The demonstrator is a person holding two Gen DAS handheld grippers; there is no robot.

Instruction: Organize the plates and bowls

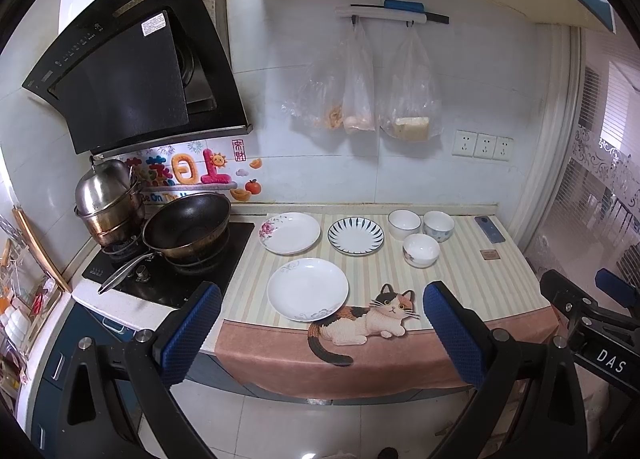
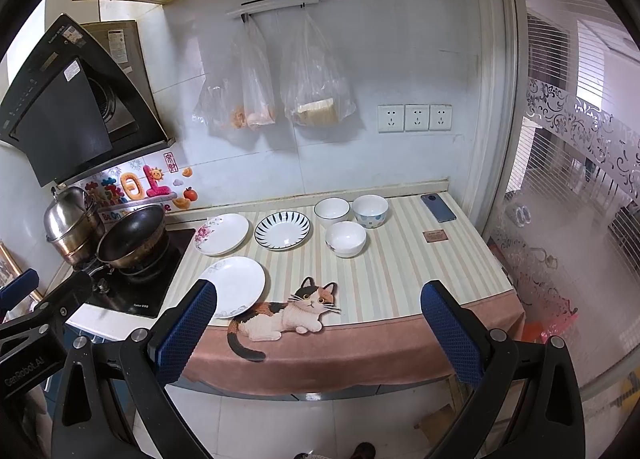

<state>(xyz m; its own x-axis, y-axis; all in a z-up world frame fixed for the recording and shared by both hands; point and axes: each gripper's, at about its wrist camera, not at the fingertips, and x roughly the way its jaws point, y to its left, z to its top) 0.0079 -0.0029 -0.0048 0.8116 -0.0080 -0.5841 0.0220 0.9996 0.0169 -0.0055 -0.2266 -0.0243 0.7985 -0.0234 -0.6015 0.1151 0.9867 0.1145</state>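
Observation:
Three plates lie on the striped counter mat (image 1: pixel 472 279): a plain white plate (image 1: pixel 307 288) (image 2: pixel 236 285) nearest, a rose-patterned plate (image 1: pixel 290 232) (image 2: pixel 221 234) behind it, and a blue-striped plate (image 1: pixel 355 236) (image 2: pixel 282 230) to its right. Three white bowls stand further right: back left bowl (image 1: pixel 404 223) (image 2: pixel 331 211), back right bowl (image 1: pixel 439 225) (image 2: pixel 370 210), front bowl (image 1: pixel 421 250) (image 2: pixel 345 238). My left gripper (image 1: pixel 320 333) and right gripper (image 2: pixel 318 333) are both open and empty, held in front of the counter edge, apart from the dishes.
A hob (image 1: pixel 176 271) with a black wok (image 1: pixel 188 225) and stacked steel pots (image 1: pixel 106 195) sits left of the mat. A phone (image 1: pixel 490 229) and a small brown card (image 1: pixel 491 254) lie at the right. Bags (image 1: pixel 360 87) hang on the wall. A glass door (image 2: pixel 560 179) bounds the right.

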